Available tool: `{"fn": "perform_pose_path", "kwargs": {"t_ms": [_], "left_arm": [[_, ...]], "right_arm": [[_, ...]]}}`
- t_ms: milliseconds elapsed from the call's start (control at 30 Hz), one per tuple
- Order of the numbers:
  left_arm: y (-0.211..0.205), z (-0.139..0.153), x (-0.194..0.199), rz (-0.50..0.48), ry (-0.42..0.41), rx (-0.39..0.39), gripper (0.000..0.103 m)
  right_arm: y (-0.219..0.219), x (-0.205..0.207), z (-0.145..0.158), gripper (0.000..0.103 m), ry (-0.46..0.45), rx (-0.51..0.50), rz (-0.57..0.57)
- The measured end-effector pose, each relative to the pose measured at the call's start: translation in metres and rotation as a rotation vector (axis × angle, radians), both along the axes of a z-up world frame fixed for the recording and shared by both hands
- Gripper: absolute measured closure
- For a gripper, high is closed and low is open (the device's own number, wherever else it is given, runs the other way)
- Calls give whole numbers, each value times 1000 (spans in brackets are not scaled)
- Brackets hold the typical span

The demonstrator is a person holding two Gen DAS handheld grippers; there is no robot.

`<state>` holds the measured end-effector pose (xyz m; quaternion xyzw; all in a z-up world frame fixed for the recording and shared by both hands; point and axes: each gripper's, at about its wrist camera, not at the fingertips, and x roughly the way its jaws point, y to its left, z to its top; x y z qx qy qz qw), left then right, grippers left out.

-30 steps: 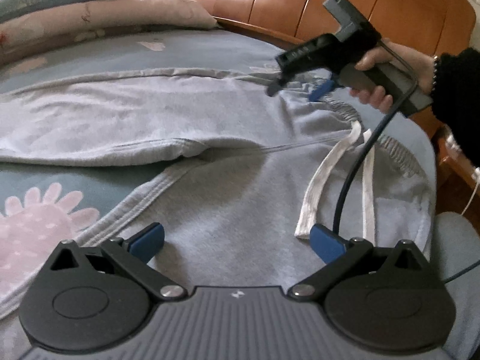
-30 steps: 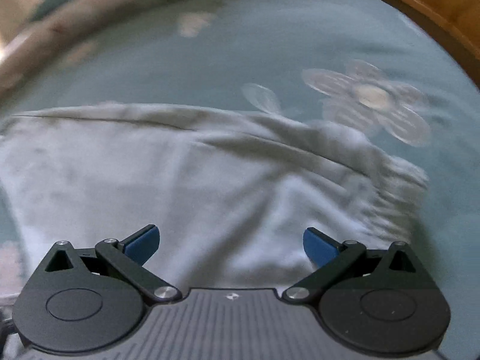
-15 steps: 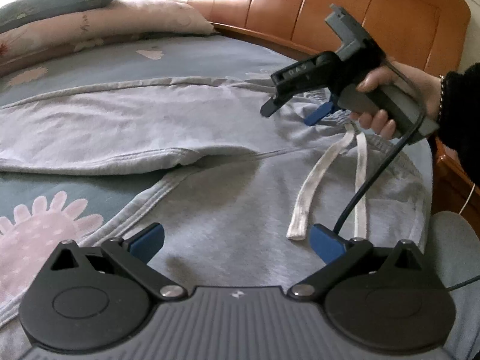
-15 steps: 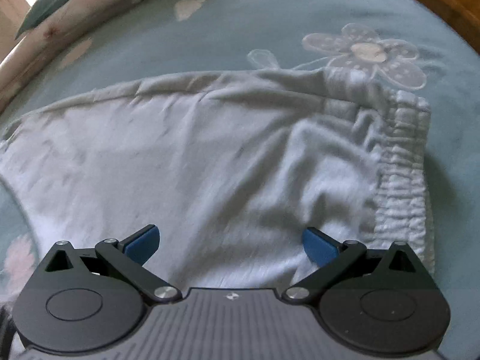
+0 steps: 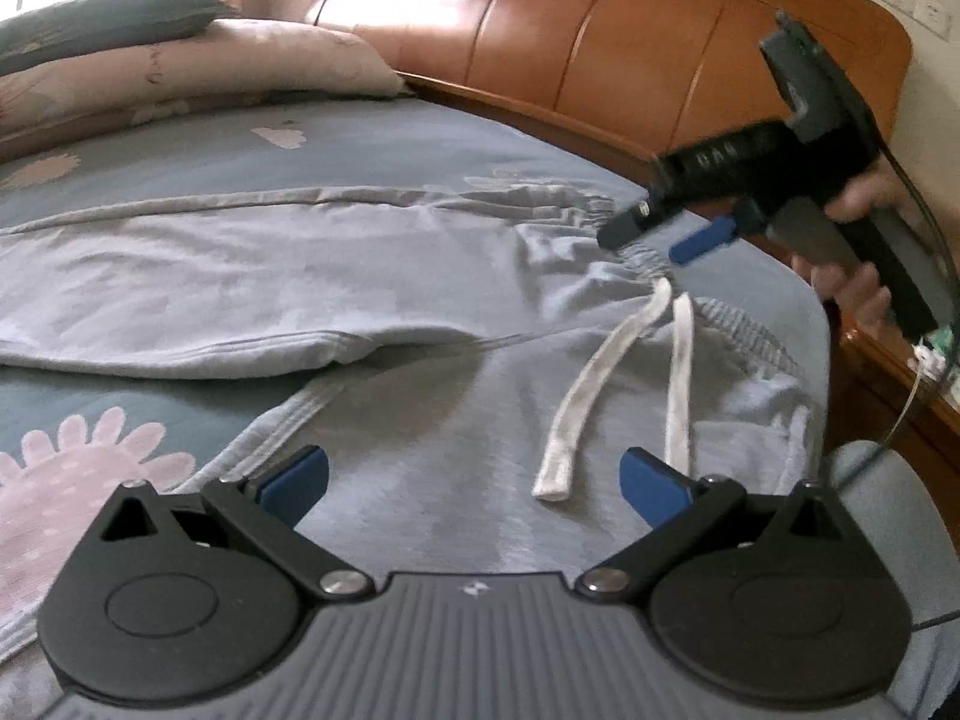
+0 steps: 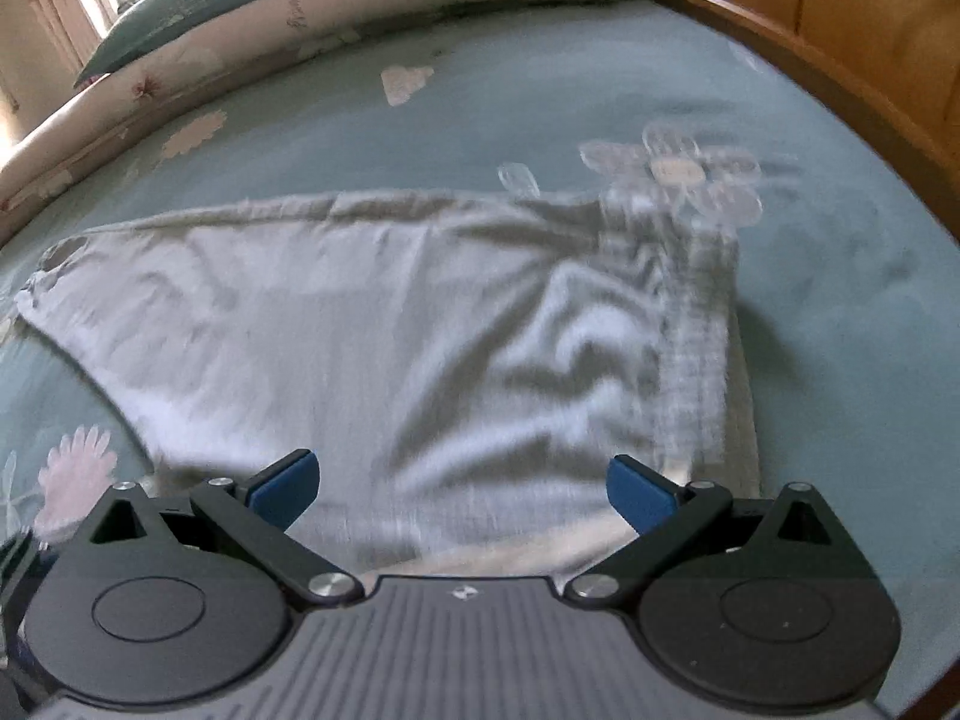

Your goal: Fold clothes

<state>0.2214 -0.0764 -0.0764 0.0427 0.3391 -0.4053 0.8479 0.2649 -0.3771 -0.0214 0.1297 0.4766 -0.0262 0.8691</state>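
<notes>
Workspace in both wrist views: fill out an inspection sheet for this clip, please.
Surface: blue-grey floral bedsheet, bed edge at right.
Job's things: light grey drawstring sweatpants spread flat, legs apart, not yet folded; white flat drawstring lying loose on the front.
Clutter: nothing seen.
Grippers: left claw open, low over the near pant leg; right claw open, above the elastic waistband, held by a hand.
Cables: black cable trailing from the right claw's handle.
Surroundings: orange-brown wooden headboard, stacked pillows.

Motion blur smears the trousers' waistband (image 6: 696,330); the hand (image 5: 864,252) is blurred.
</notes>
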Motion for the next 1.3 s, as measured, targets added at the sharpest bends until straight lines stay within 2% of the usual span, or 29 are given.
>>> {"fn": "perform_pose_path", "kwargs": {"t_ms": [167, 300, 400, 533, 633, 700, 767, 833, 900, 967, 1133, 1233, 1300], "left_arm": [[-3, -6, 2, -17, 27, -10, 1], [-4, -11, 6, 12, 47, 14, 1], [-2, -11, 7, 19, 48, 9, 1], [-2, -12, 8, 21, 49, 12, 1], [-2, -13, 8, 21, 48, 20, 1], [-2, -13, 8, 20, 50, 21, 1], [-2, -13, 9, 24, 51, 24, 1], [-2, -15, 11, 28, 54, 28, 1], [-2, -15, 11, 31, 56, 29, 1], [-1, -15, 12, 33, 56, 26, 1], [-2, -15, 11, 33, 56, 29, 1], [-4, -16, 10, 31, 56, 36, 1], [-5, -16, 10, 28, 54, 39, 1]], "right_arm": [[-12, -25, -35, 0, 39, 117, -31], [-22, -42, -47, 0, -20, 80, -107], [-24, -47, -39, 0, -69, 84, -140], [-16, -37, -18, 0, -133, 71, -88], [-17, -22, -25, 0, -88, 142, -72], [-20, -9, -41, 0, -44, 138, -72], [-27, 4, -57, 0, -23, 101, -99], [-30, 8, -56, 0, -82, 75, -114], [-25, 10, -47, 0, -93, -15, -141], [-21, 4, -38, 0, -87, -18, -134], [-6, -32, -24, 0, -72, 73, -52], [-6, -38, -34, 0, -7, 63, -52], [-12, -34, -44, 0, -5, 59, -69]]}}
